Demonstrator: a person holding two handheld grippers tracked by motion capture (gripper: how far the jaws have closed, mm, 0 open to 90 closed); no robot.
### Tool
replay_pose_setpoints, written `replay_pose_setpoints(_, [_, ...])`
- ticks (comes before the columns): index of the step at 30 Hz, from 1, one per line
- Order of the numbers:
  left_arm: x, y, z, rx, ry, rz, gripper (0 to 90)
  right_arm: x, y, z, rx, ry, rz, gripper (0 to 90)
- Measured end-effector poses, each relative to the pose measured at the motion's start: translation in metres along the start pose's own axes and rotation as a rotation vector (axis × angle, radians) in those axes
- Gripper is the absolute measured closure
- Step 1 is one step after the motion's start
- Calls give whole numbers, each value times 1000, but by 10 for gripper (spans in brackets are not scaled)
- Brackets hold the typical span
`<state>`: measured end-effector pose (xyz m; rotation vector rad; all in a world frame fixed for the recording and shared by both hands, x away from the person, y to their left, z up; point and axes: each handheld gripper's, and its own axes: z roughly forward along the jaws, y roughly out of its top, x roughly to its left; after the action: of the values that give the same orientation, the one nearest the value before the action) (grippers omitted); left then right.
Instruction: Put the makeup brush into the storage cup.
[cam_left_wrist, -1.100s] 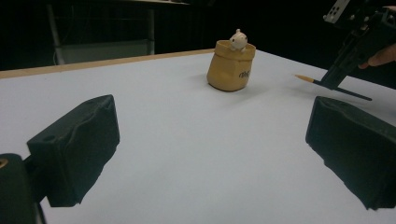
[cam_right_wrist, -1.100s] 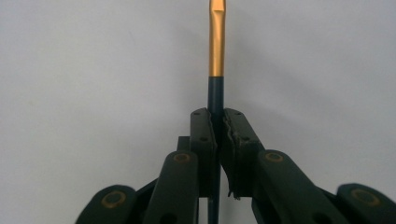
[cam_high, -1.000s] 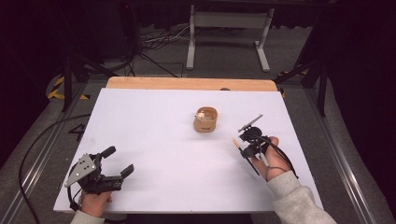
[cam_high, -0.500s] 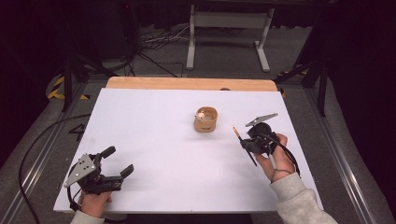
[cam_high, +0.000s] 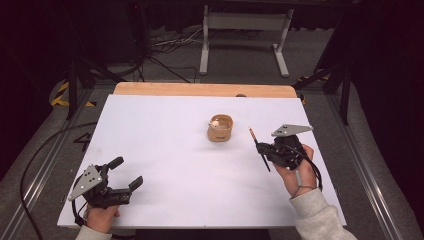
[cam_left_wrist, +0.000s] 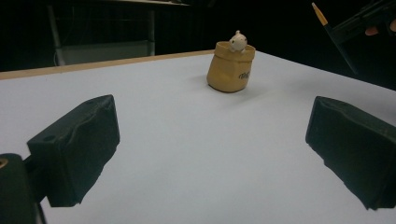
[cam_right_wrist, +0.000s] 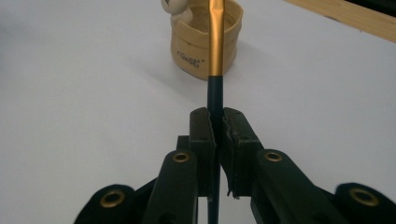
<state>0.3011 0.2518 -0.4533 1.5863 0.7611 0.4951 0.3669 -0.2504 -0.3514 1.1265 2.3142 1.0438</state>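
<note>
Pencil (cam_right_wrist: 215, 42), pot (cam_right_wrist: 205, 44) lettering perhaps unreadable

Left gripper (cam_high: 125, 175) gaping (fingers wide), right gripper (cam_right_wrist: 215, 122) clamped

White table (cam_high: 165, 150) w/ wood far edge; tan pot (cam_high: 220, 128) sits mid-table.

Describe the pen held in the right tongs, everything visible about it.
The pen is a thin stick, black along its lower part and gold toward the far end. In the high view it looks dark with an orange-tan tip. The right tongs are shut on its black section, and the shaft runs on past the jaws on both sides. It is held off the white table, touching nothing else. Its gold end points toward the small tan pot, still short of it.
</note>
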Motion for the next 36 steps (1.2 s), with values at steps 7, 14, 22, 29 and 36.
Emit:
replay_pose_setpoints(7, [0,0,0,-1,0,1,37,1,-5,-4,-112,11,-16,832])
replay_pose_setpoints(14, [0,0,0,-3,0,4,37,1,-12,-6,-233,24,-41,831])
replay_pose_setpoints(22, [0,0,0,-1,0,1,37,-2,-18,-9,-359,18,-36,831])
replay_pose_setpoints(29, [0,0,0,-2,0,1,37,-4,-24,-8,-434,20,-19,831])
replay_pose_setpoints(36, [0,0,0,-1,1,4,37,-5,-27,-6,-500,27,-12,831])
